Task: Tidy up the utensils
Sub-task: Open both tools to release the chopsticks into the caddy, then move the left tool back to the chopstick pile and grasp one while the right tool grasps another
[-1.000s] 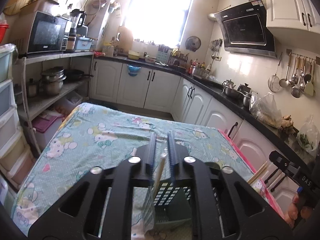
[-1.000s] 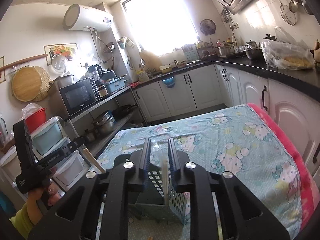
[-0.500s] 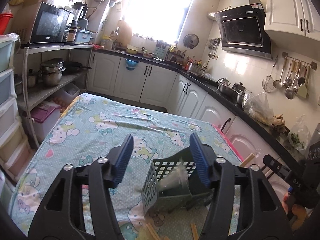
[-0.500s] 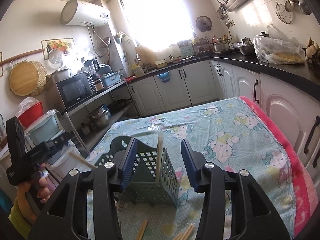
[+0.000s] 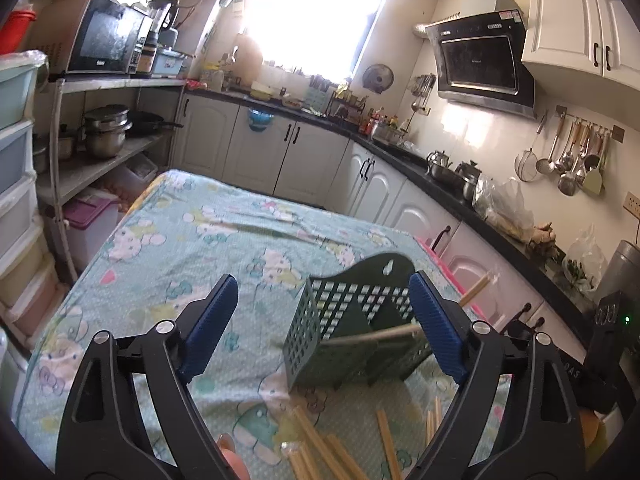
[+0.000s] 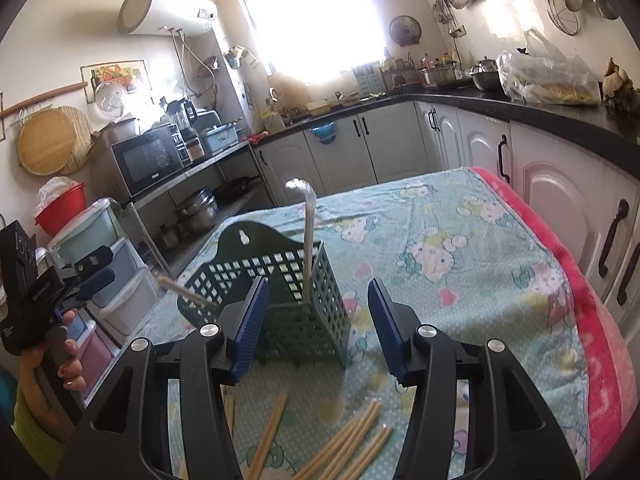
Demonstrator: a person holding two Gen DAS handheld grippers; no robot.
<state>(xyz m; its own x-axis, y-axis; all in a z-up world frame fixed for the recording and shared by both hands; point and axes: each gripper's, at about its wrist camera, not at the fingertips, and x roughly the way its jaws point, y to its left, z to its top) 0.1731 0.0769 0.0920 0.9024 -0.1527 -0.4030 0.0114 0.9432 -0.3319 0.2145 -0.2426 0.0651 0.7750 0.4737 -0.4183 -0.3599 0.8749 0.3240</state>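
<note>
- Standing near the middle of the table (image 6: 460, 240), on its cartoon-print cloth, the green perforated caddy (image 6: 304, 304) already holds one chopstick upright (image 6: 308, 248) and another leaning (image 5: 372, 336) across a compartment.
- More loose chopsticks (image 6: 348, 436) lie flat on the cloth just in front of the caddy.
- Left gripper (image 5: 320, 332) has its jaws wide apart and holds nothing; right gripper (image 6: 316, 324) is likewise spread and empty.
- The sticks look light, stiff and thin, likely to roll or slip; pinching one near mid-length should keep it level.
- The caddy seems light plastic and may tip if knocked.
- Open cloth lies beyond and to the right; the pink table edge (image 6: 600, 340) runs close to the cabinets (image 6: 560, 184).
</note>
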